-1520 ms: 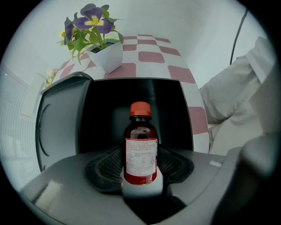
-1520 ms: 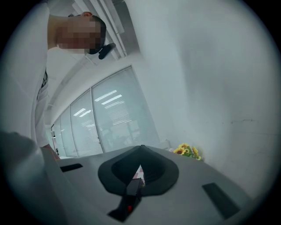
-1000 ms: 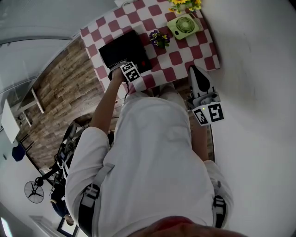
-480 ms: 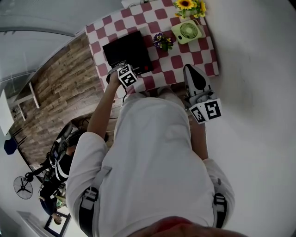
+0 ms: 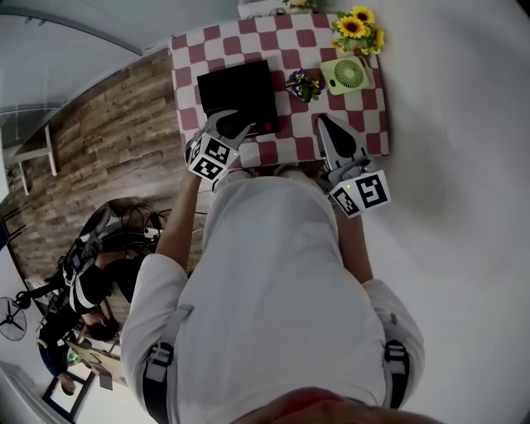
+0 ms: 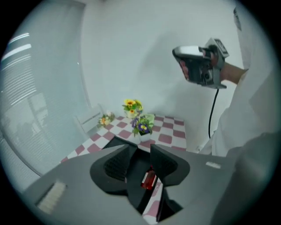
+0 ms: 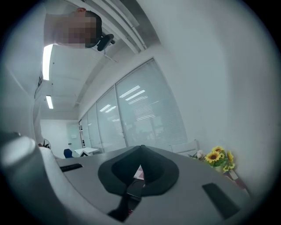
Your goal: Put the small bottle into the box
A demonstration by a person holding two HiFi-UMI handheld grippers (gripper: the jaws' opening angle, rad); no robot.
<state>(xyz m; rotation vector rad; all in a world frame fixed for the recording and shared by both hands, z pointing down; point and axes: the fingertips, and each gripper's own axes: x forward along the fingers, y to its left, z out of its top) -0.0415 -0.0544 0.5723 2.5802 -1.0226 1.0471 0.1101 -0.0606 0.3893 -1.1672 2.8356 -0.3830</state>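
The black box [image 5: 238,95] lies on the checked table [image 5: 364,132]. The small red bottle [image 5: 267,127] lies at the box's near right corner on a black surface; in the left gripper view the bottle [image 6: 149,179] shows through the gap between the jaws, beyond them and untouched. My left gripper [image 5: 234,126] hangs over the box's near edge, its jaws [image 6: 139,151] closing with nothing pressed between the pads. My right gripper [image 5: 325,122] points at the table's near edge right of the box, and its jaws [image 7: 141,149] meet at the tip, empty.
A purple flower pot [image 5: 304,85], a green desk fan [image 5: 348,74] and sunflowers [image 5: 360,25] stand right of the box. A white wall runs along the right side. Wooden floor, cables and a seated person [image 5: 83,290] are to the left.
My left gripper has drawn back from over the box toward me and to the left. The right gripper has come forward to the table's near edge. The head view has shifted.
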